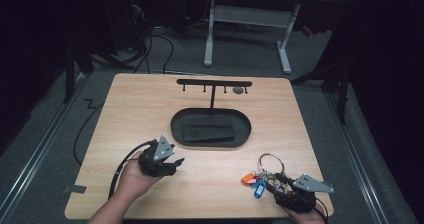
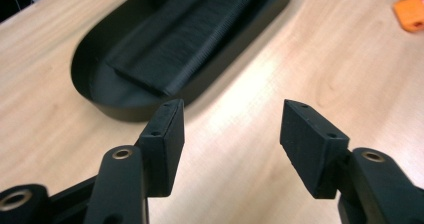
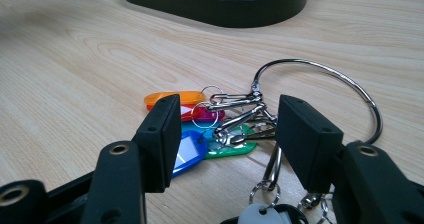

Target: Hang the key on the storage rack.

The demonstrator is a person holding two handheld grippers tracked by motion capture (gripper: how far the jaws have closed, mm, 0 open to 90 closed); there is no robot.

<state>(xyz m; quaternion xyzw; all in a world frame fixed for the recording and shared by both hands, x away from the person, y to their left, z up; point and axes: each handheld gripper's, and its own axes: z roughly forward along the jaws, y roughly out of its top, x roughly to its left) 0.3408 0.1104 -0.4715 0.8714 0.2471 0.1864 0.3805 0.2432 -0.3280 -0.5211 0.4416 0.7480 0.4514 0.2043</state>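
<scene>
A bunch of keys on a large metal ring [image 1: 261,160] lies near the table's front right corner, with orange [image 1: 248,179] and blue [image 1: 259,189] tags. My right gripper [image 1: 276,183] stands open just behind it. In the right gripper view the jaws [image 3: 227,114] flank the metal clips without pressing on them; the ring [image 3: 320,66] curves off to the right. My left gripper [image 1: 176,156] hovers open and empty at front left, near the black oval tray [image 1: 180,129]. The left gripper view shows bare wood between its jaws [image 2: 232,119] and the tray wall [image 2: 120,106] ahead.
A black T-shaped hook stand [image 1: 214,83] rises from the tray, a small grey item [image 1: 239,90] at its right end. A dark flat block [image 1: 207,129] lies in the tray. A white desk frame [image 1: 210,29] and cables [image 1: 150,49] lie beyond the table.
</scene>
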